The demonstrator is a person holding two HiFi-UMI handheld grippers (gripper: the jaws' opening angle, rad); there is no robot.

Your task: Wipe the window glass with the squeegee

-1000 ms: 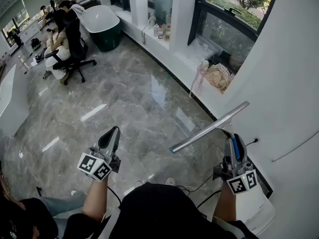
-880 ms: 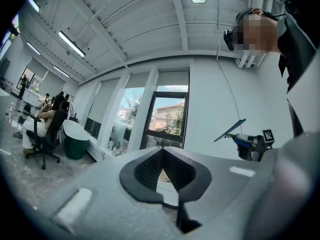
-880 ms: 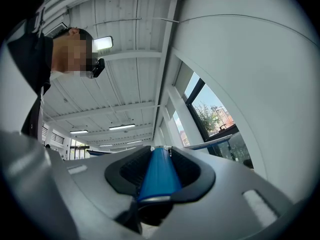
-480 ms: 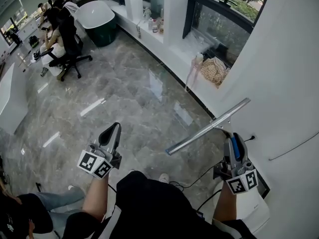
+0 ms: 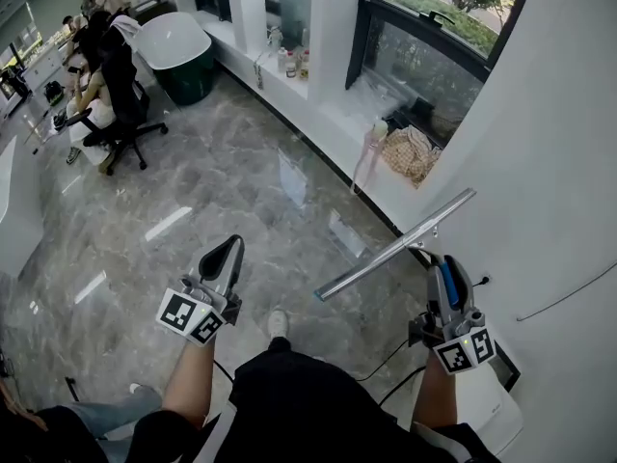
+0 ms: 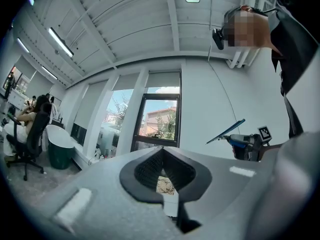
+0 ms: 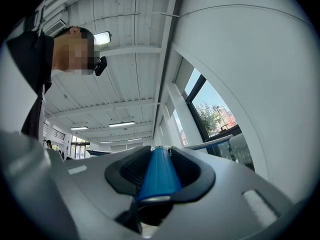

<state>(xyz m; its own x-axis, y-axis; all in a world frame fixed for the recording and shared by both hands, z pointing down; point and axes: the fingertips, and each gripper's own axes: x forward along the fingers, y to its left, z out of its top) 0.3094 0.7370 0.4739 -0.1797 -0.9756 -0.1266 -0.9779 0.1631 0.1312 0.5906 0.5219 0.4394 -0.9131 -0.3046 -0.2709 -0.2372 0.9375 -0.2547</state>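
Squeegee [image 5: 395, 246] clamped in jaws of right gripper [image 5: 442, 268]; left gripper [image 5: 229, 247] seemingly closed, empty.

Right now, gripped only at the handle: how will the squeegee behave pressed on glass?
Probably stiff: the squeegee blade bar looks straight and metallic. Likely prone to twisting, since the right gripper clamps only the smooth, round blue handle, with the long bar overhanging.

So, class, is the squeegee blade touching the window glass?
Apart. In the left gripper view the squeegee blade hangs before bare white wall, clear of the window glass; the right claw grips its blue handle.
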